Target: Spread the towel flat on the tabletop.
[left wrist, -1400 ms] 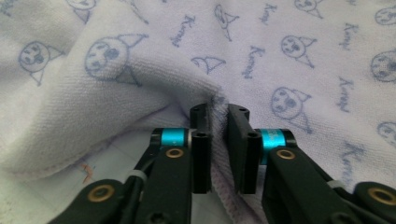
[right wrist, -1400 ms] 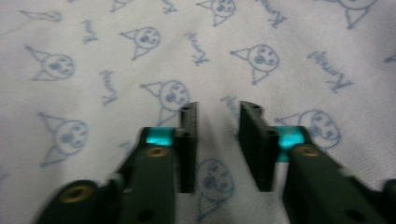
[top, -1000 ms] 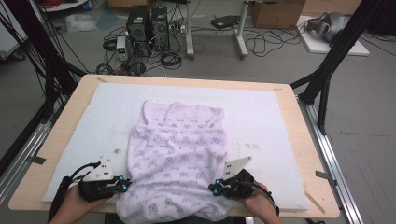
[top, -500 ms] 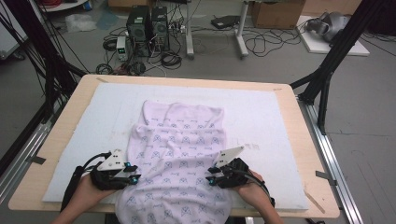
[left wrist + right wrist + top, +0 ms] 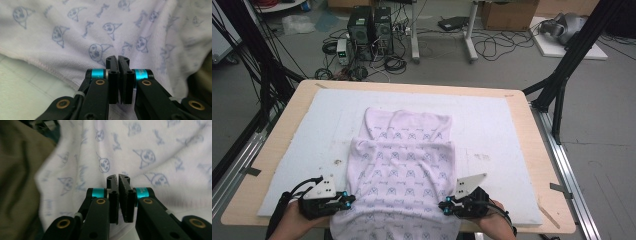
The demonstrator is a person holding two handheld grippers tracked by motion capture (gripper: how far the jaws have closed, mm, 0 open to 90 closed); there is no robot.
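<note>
A white garment [image 5: 404,165] with a blue cartoon print lies flat on the white mat [image 5: 492,125], its near end hanging over the table's front edge. My left gripper [image 5: 348,200] lies at the garment's near left edge and my right gripper [image 5: 443,205] at its near right edge, both pointing inward. In the left gripper view the jaws [image 5: 117,58] have just been closing and now meet, with no cloth seen between them and the printed cloth [image 5: 75,30] behind. In the right gripper view the jaws [image 5: 118,176] have also been closing, with a thin slit left at the tips and nothing seen in it.
The mat covers a wooden table [image 5: 542,150] with a bare rim. Black frame legs stand at both back corners, with computers and cables on the floor beyond. Olive fabric [image 5: 17,182] hangs at the left of the right gripper view.
Half a second ago both hands had shifted forward and inward onto the garment. They have since drawn back to its near corners. The garment lies as before.
</note>
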